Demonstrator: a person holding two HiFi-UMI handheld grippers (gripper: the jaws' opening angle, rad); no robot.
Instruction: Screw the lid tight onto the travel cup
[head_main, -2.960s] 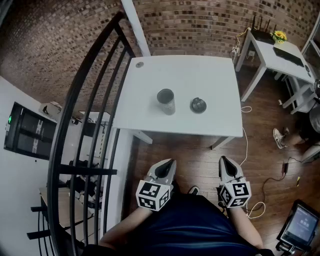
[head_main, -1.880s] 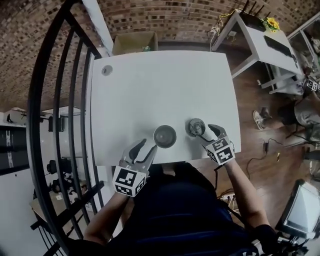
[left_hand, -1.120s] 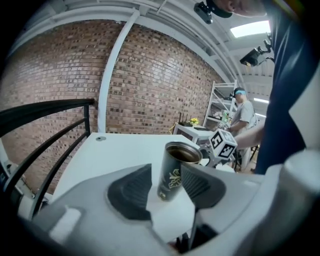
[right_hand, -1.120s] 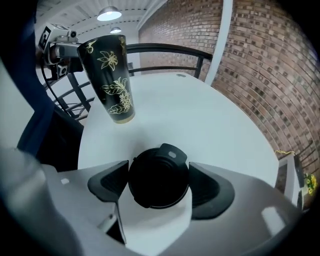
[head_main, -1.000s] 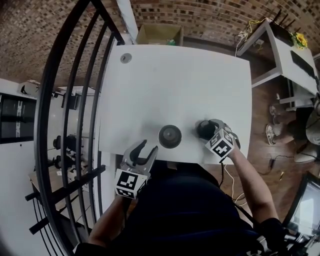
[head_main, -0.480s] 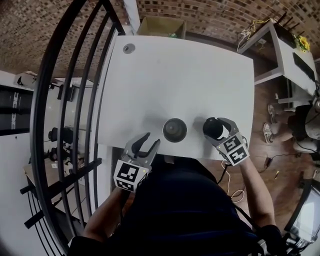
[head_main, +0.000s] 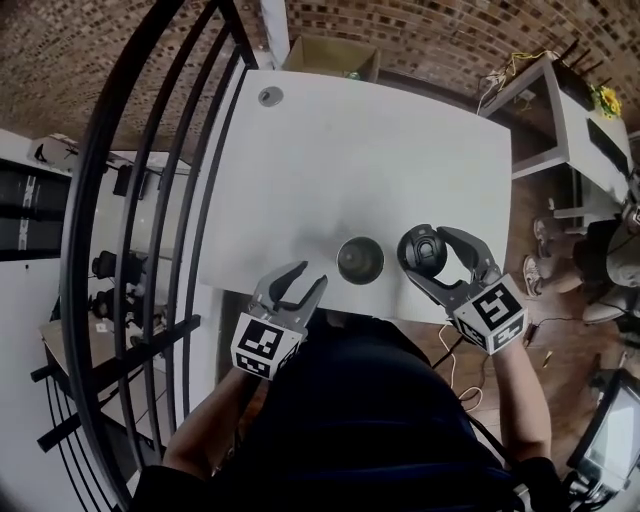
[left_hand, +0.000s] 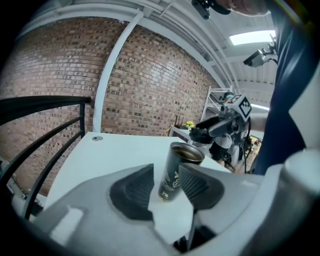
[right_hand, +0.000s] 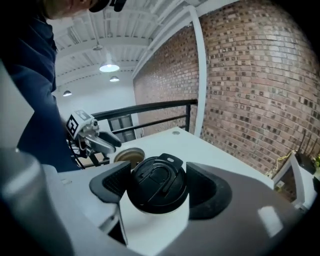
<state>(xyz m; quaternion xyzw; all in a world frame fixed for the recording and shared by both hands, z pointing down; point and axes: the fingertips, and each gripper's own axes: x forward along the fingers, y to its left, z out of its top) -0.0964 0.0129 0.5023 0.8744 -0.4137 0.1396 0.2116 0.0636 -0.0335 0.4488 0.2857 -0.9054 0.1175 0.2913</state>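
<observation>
The right gripper (head_main: 428, 256) is clamped on a round black lid (right_hand: 158, 184). Its jaws have just been closing, and the lid now sits top up between the two ribbed pads, held in the air above the white table (head_main: 330, 150). Just to the left of this gripper, apart from the lid, the dark travel cup (head_main: 360, 259) stands upright and open-mouthed near the table's front edge. The left gripper (head_main: 313, 275) hovers at that same edge with its jaws partly apart and nothing between them. The cup stands a little ahead of its fingertips and to their right, not touching them. In the left gripper view the cup shows beyond the gap, with the right gripper and lid higher up behind it. Far ahead of both grippers, a small round disc (head_main: 270, 96) sits near the table's far left corner. A black metal railing (head_main: 150, 200) curves past on the left gripper's side, and a brick wall (head_main: 130, 50) stands beyond the table.
</observation>
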